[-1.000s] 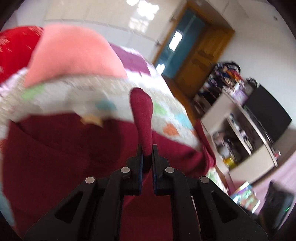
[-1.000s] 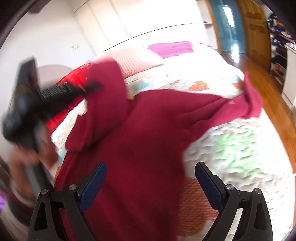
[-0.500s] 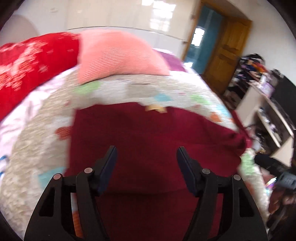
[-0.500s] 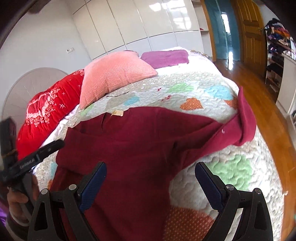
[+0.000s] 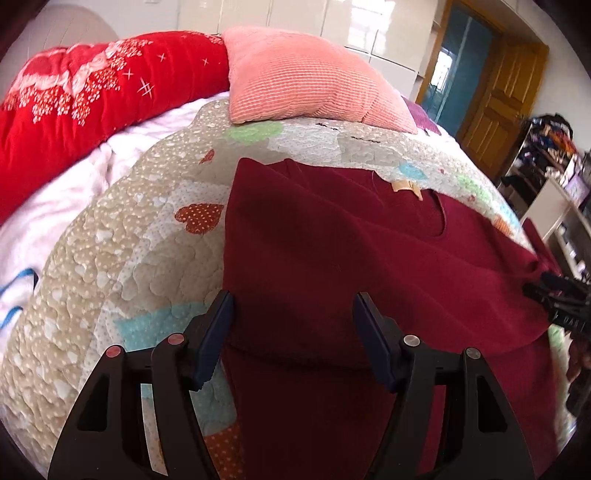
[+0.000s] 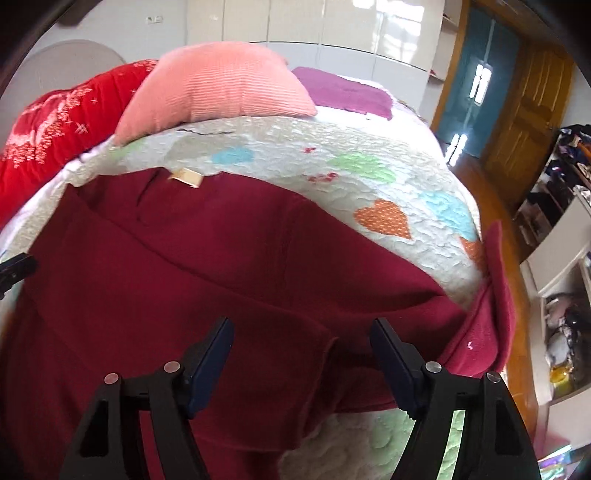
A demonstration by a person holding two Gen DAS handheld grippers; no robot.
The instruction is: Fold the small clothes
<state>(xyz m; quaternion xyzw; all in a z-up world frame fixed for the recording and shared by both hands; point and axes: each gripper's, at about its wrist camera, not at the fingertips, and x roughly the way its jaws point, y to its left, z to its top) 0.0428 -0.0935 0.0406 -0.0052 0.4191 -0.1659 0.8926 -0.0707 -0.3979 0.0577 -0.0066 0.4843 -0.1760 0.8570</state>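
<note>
The maroon sweater [image 5: 369, 251] lay on the quilted bed [image 5: 122, 236], its left sleeve folded in; the left gripper [image 5: 293, 325] gaped empty while the right gripper [image 6: 301, 354], narrowing but empty, poised over the unfolded right sleeve [image 6: 480, 332], which seemingly needed pinching next.

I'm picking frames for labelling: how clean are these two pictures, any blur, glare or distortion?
Left wrist: sharp, fisheye bows the quilt, dark vignette corners, shadow on the maroon sweater. Right wrist: slightly soft, glare on the wardrobe doors.
</note>
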